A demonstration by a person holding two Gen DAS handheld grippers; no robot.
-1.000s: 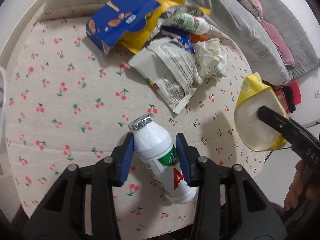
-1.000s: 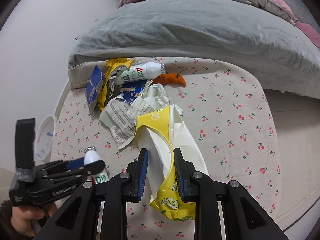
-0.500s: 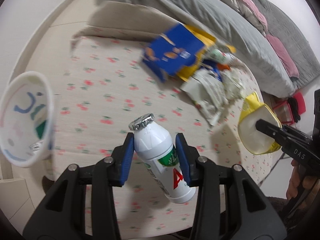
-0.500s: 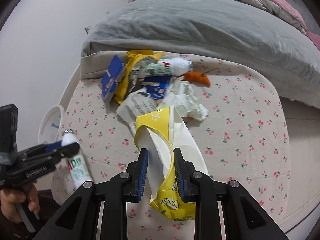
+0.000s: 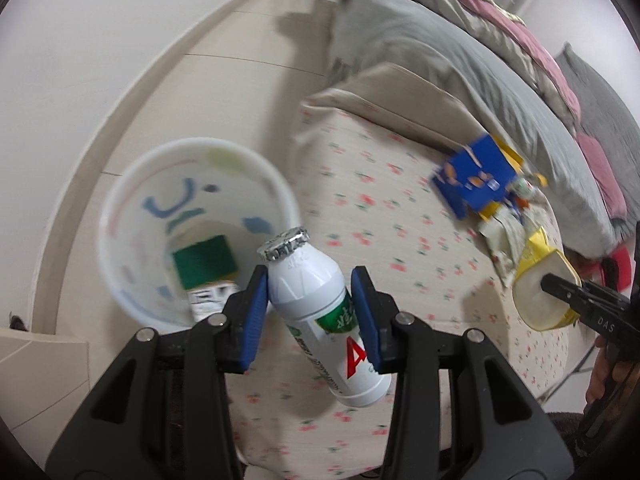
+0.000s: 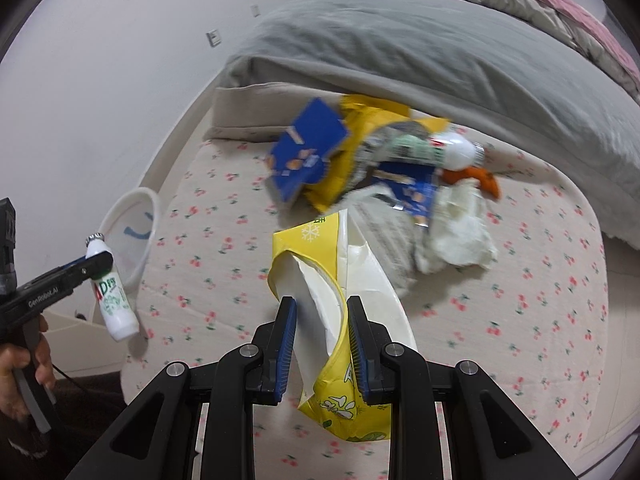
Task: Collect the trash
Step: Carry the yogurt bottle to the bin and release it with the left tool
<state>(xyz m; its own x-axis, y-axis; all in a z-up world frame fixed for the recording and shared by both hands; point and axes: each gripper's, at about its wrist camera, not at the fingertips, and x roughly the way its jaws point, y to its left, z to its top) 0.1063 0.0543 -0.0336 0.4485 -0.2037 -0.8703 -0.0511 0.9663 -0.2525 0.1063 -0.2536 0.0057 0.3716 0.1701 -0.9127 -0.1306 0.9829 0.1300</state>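
My left gripper [image 5: 310, 306] is shut on a white drink bottle [image 5: 320, 312] with a foil cap, held in the air at the table's left edge beside the white trash bin [image 5: 120, 200]. The bin holds a green sponge [image 5: 204, 262]. My right gripper [image 6: 322, 330] is shut on a yellow and white wrapper [image 6: 340, 280] above the cherry-print table [image 6: 520, 280]. A trash pile lies at the table's far side: a blue box [image 6: 308, 152], yellow bag [image 6: 360, 120], another white bottle [image 6: 440, 150], crumpled paper [image 6: 460, 232].
A bed with a grey blanket [image 6: 440, 48] borders the table's far side. The white bin [image 6: 132, 232] stands on the floor left of the table, near the white wall [image 6: 100, 60]. An orange peel [image 6: 480, 178] lies by the pile.
My left gripper has carried the bottle leftward off the table toward the bin, which has come into full view. My right gripper still holds the wrapper, shifted slightly.
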